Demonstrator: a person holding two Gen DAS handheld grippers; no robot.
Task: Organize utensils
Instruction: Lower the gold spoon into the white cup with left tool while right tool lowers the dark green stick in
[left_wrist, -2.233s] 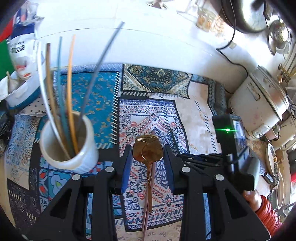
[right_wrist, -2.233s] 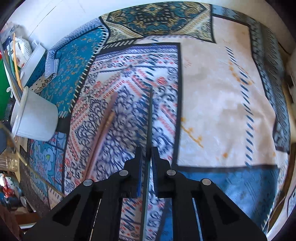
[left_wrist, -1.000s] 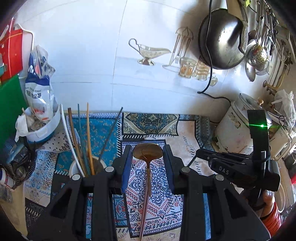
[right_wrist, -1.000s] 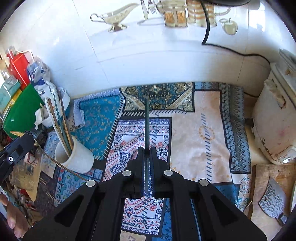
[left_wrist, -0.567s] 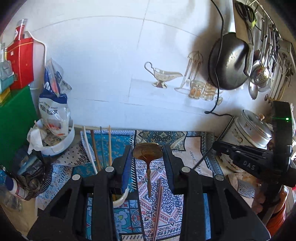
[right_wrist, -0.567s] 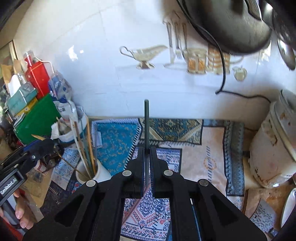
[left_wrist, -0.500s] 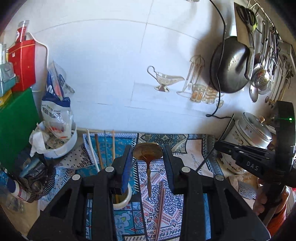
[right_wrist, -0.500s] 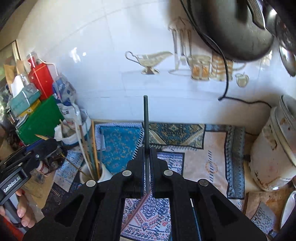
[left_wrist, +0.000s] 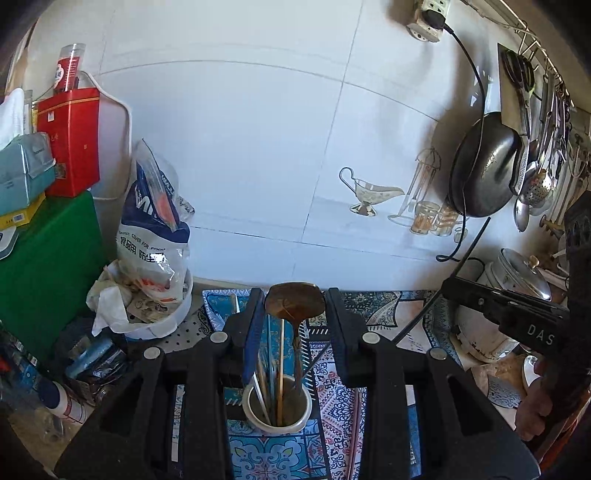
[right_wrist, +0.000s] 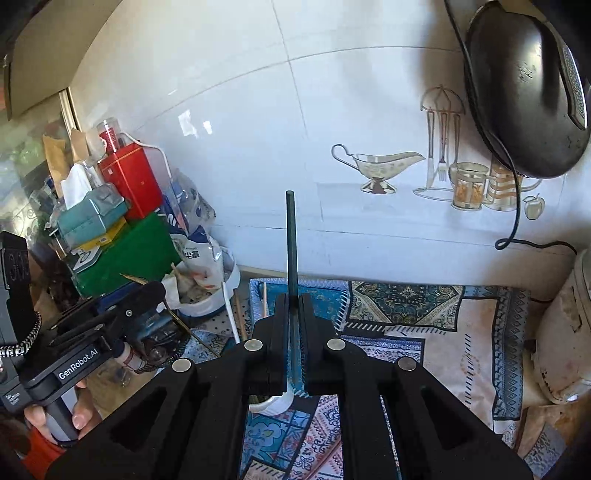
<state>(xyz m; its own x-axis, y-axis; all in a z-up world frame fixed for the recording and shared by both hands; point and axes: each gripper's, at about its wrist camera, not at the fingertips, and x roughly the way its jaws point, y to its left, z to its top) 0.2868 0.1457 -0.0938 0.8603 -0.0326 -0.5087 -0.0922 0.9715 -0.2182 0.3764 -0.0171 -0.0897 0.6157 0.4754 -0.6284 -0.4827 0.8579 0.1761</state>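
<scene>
Left wrist view: my left gripper (left_wrist: 294, 325) pinches the brown spoon (left_wrist: 293, 303), now raised directly above the white cup (left_wrist: 277, 406) of sticks on the patterned mat (left_wrist: 369, 317). Right wrist view: my right gripper (right_wrist: 293, 314), pressed together on the dark chopstick (right_wrist: 290, 240), has lifted too. Both utensils appear ready for lowering into the cup.

Bright daylight, strong fisheye bending.
The white wall (left_wrist: 240, 147) is well lit, with small glare spots in the right view; the wok (right_wrist: 524, 85) throws a soft shadow; corners go black; both frames are sharp, without motion blur.
</scene>
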